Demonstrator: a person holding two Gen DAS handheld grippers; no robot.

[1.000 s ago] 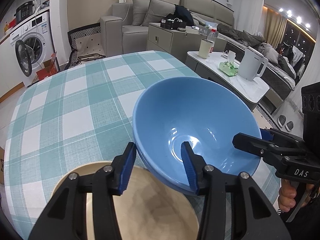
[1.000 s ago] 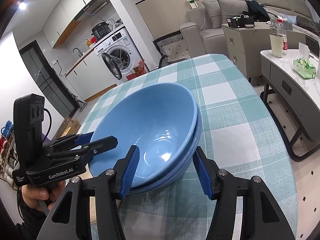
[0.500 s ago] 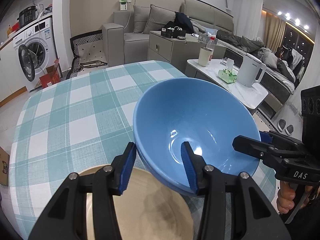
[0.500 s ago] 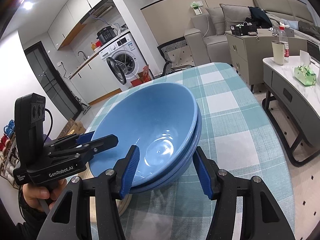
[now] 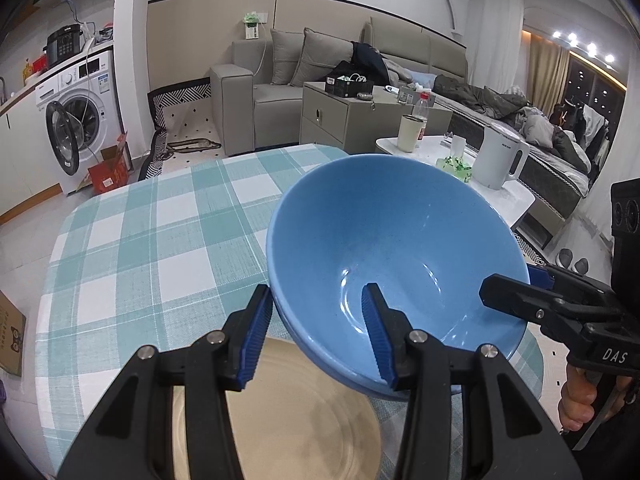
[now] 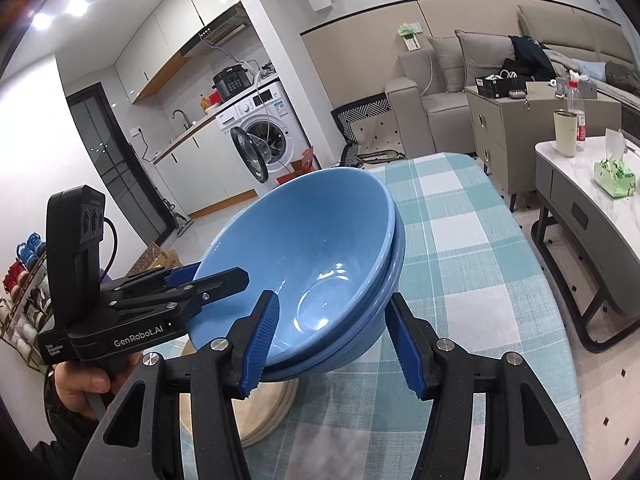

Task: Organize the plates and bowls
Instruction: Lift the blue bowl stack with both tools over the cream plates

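Two blue bowls (image 5: 392, 240) nested one in the other hang tilted above the green-checked table (image 5: 160, 240), over a beige plate (image 5: 304, 420). My left gripper (image 5: 316, 320) is shut on the stack's near rim, one finger inside and one outside. My right gripper (image 5: 504, 296) clamps the opposite rim. In the right wrist view the bowls (image 6: 312, 248) sit between the fingers of the right gripper (image 6: 332, 332), and the left gripper (image 6: 224, 280) bites the rim from the left. The plate (image 6: 264, 412) shows under the stack, partly hidden.
A white side table (image 5: 516, 200) with a kettle (image 5: 498, 160), a cup and a tissue pack stands right of the checked table's edge. A cabinet (image 6: 500, 120), a sofa and a washing machine (image 6: 264, 136) are farther off. A hand (image 6: 80, 384) holds each gripper.
Both grippers have risen together with the blue bowls held between them. The stack now hangs higher above the plate and table, and more of the room shows behind it.
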